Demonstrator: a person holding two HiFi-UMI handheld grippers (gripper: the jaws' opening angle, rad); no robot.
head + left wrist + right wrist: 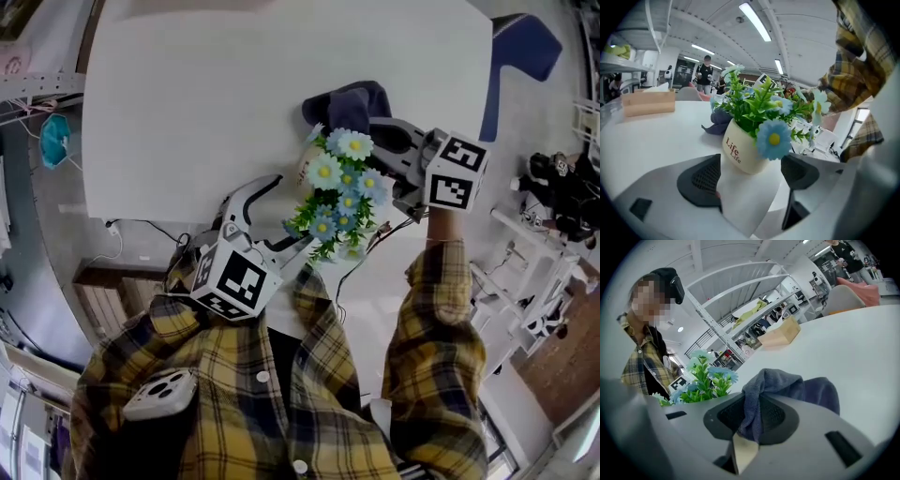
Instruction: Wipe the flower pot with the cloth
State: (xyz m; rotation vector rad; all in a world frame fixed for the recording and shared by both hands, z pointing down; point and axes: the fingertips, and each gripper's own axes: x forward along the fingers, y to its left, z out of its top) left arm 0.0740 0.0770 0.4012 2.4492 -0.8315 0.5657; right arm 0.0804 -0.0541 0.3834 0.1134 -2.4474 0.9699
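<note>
A cream flower pot (306, 170) marked "Life" holds blue and white artificial flowers (341, 190) and stands near the front edge of the white table (187, 103). In the left gripper view the pot (740, 151) sits just ahead of my left gripper (750, 176), between its spread pads (701, 180). That gripper (279, 214) is open at the pot's near left. My right gripper (386, 139) is shut on a dark blue cloth (352, 101), just behind and to the right of the flowers. In the right gripper view the cloth (787, 389) bunches out of the closed jaws, with the flowers (707, 380) to the left.
A wooden tissue box (648, 103) stands further back on the table, also in the right gripper view (780, 336). A blue chair (520, 52) is beyond the table's right corner. White shelving (544, 272) stands at the right. A cable (141, 225) hangs by the table's front edge.
</note>
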